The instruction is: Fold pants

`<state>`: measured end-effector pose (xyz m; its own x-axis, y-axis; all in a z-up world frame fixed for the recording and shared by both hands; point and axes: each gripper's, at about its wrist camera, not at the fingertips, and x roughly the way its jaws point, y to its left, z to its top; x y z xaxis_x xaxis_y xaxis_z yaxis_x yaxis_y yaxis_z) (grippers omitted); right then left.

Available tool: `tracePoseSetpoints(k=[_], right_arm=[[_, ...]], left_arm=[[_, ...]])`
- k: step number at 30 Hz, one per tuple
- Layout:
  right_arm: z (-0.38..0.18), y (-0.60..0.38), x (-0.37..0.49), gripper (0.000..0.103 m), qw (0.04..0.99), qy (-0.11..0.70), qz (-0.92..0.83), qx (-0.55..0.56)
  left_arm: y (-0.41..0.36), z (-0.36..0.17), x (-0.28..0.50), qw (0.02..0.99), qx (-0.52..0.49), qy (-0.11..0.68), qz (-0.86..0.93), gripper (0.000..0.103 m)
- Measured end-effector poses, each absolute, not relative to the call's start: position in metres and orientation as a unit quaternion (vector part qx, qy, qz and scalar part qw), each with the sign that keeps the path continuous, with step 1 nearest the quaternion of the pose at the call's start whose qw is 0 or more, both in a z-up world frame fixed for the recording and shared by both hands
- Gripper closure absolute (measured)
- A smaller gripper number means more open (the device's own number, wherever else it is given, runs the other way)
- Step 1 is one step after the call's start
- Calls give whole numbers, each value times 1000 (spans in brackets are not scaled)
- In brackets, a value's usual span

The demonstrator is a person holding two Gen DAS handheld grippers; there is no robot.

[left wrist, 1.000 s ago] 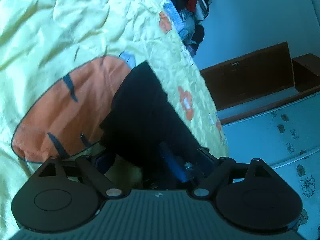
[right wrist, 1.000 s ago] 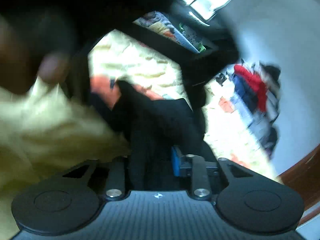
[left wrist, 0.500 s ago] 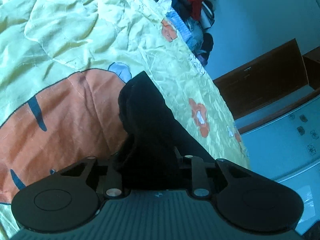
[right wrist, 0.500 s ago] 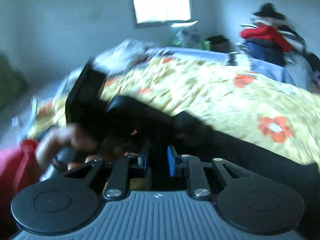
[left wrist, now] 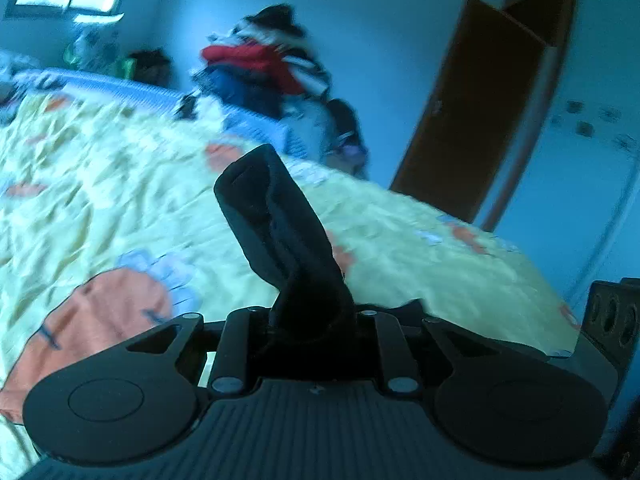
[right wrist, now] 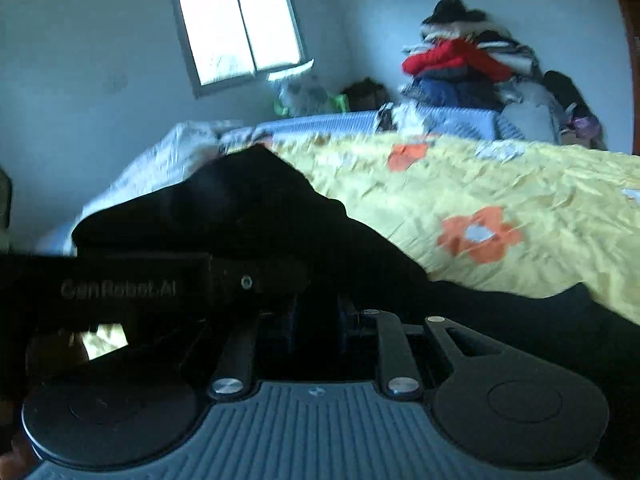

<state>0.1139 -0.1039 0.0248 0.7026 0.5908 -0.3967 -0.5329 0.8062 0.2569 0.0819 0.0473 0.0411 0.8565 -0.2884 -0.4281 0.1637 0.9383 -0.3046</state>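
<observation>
Lifting black pants point(left wrist: 288, 240) clear of the bed point(left wrist: 100, 200).
Left gripper point(left wrist: 310, 320) is clamping fabric rising toward 12 o'clock; right gripper point(right wrist: 316, 316) is likewise clamping. Next: laying halves together, likely.

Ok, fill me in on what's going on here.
A person with a gripper in each hand is folding black pants on a yellow bedspread. The left gripper is shut on a bunched end of the pants, raised above the bed. The right gripper looks clamped on the dark cloth too. A clothes pile sits behind.
</observation>
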Motion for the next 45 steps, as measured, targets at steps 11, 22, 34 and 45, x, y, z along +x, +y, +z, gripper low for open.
tracePoseSetpoints(k=[11,22,34,45], right_arm=[[18,-251,72,84,928,193,248,202],[-6,-342,39,83,935,191,157,254],[-16,-384,11,83,945,210,77,239],[-16,-419,-30,75,957,197,-72,202]], left_arm=[[-90,50,66,945,-70,227,-223,81],[-190,27,76,927,-28,253,-276,81],[-246,0,84,900,-8,293,-323,73],[-246,9,70,859,-27,289,-421,25]])
